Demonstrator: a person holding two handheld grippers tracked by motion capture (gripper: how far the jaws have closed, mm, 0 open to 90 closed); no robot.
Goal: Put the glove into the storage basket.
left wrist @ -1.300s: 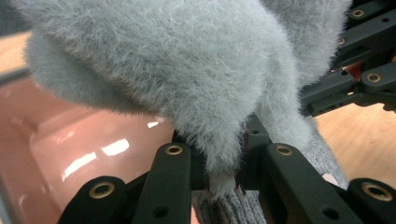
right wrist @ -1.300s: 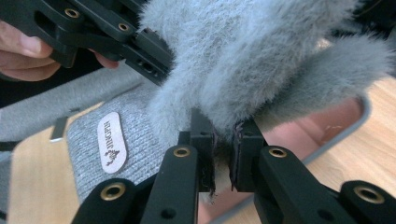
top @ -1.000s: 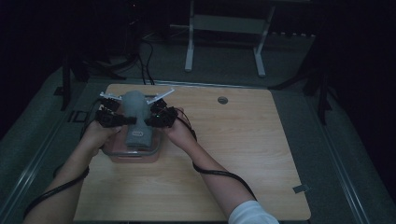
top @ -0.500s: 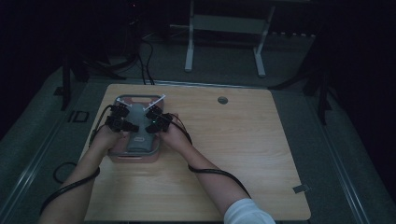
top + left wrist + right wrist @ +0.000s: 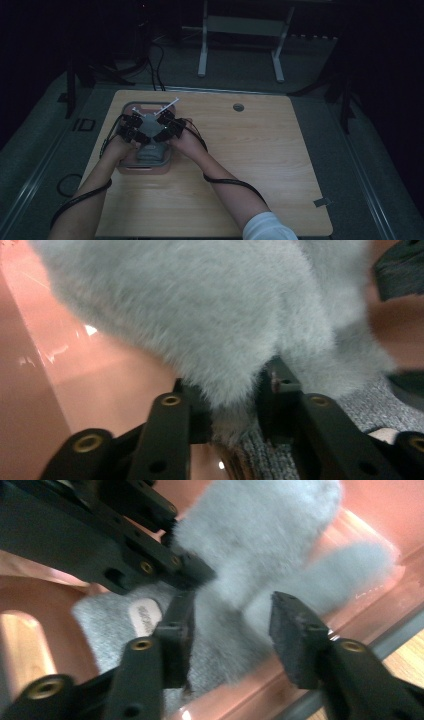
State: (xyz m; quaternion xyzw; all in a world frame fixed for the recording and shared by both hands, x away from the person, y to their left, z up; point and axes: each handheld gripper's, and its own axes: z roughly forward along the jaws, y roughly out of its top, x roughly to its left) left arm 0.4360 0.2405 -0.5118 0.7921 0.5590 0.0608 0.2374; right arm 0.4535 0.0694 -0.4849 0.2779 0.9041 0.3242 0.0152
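We are setting a grey furry slipper (image 5: 150, 142) down into the pink tray (image 5: 131, 169), which is sitting near the far left corner of the wooden table (image 5: 260, 165). The slipper is lying inside the tray with its long axis running from the near wall toward the far wall, in line with the tray's own length. The fluffy cuff (image 5: 200, 310) is bulging up between our two tools, and the flatter knit part with its pale label (image 5: 145, 616) is resting on the tray floor.

The left gripper (image 5: 235, 402) is coming in from the tray's left side, the right gripper (image 5: 231, 630) from its right, so the slipper is lying directly between them and neither hand is nearer. Both have just been opening. The left gripper's jaws are standing narrowly apart with a tuft of fur between them, so we judge it is barely letting go. The right gripper's jaws are standing wider, with fur in the gap and a clear space beside the one pad (image 5: 290, 630), so that side is looking released.

The tray is holding this slipper, and we cannot make out anything else in it.

Our coming move is probably lifting both tools straight up and outward, away from the cuff, without dragging fur along.
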